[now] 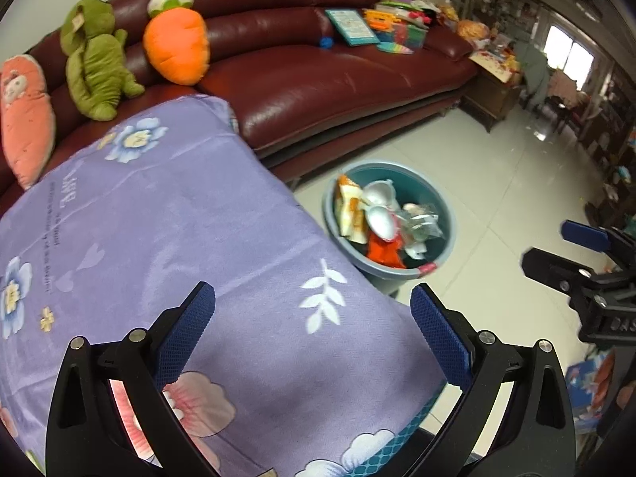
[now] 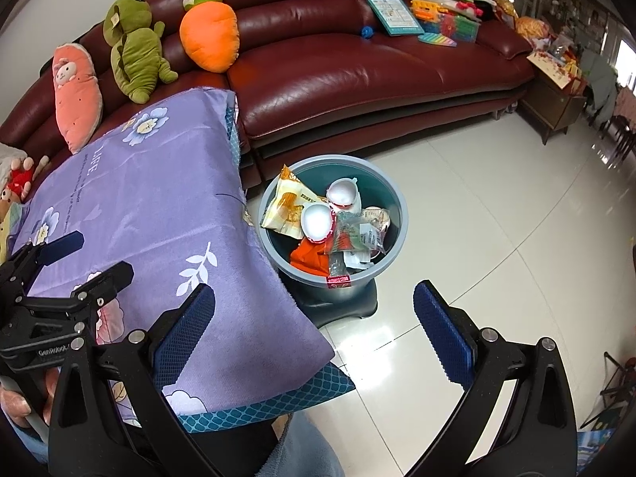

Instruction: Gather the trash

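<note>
Both grippers, left (image 1: 313, 332) and right (image 2: 314, 332), spread wide, empty | bin (image 2: 391, 198) mid-frame stuffed | wrappers (image 2: 288, 208) light, crinkly, slippery: pinch an edge | table cloth (image 1: 167, 238) looks bare

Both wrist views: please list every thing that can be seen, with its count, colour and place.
Trash bin: one, blue-grey, on the floor beside the table.
Trash in the bin: several pieces, among them a yellow wrapper, two white half shells, an orange piece, a clear wrapper.
Tablecloth: one, purple with flowers, over the table.
Sofa: one, dark red, behind the table.
Plush toys: three; pink, green, orange carrot, on the sofa.
Toys and books: a mixed pile, at the sofa's far end.
Left tongs: black with blue pads, open, empty.
Right tongs: the same, open, empty.
</note>
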Demonstrator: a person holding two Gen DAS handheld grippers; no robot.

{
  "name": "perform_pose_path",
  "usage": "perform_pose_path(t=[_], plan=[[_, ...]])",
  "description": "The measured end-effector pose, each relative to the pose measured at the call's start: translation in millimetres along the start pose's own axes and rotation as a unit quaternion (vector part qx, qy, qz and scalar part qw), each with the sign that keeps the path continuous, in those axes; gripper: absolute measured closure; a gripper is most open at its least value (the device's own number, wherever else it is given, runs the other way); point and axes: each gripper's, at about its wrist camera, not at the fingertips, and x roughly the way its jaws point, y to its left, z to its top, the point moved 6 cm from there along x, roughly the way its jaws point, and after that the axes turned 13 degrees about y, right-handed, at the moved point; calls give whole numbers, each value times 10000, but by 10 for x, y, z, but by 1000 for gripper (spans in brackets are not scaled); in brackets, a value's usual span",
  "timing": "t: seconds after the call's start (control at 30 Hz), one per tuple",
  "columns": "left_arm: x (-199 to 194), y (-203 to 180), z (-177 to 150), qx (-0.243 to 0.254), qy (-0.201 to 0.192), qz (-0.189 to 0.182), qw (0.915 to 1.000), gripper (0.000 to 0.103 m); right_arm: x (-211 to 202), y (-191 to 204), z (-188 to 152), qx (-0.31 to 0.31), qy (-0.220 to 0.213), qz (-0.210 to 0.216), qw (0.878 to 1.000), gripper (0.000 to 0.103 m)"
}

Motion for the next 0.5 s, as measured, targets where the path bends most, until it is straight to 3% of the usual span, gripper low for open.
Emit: perform_pose_path(t=[0.5], plan=[[186, 39, 87, 22, 83, 225, 9997, 4, 182, -88, 144, 107, 151, -13, 9998, 7]])
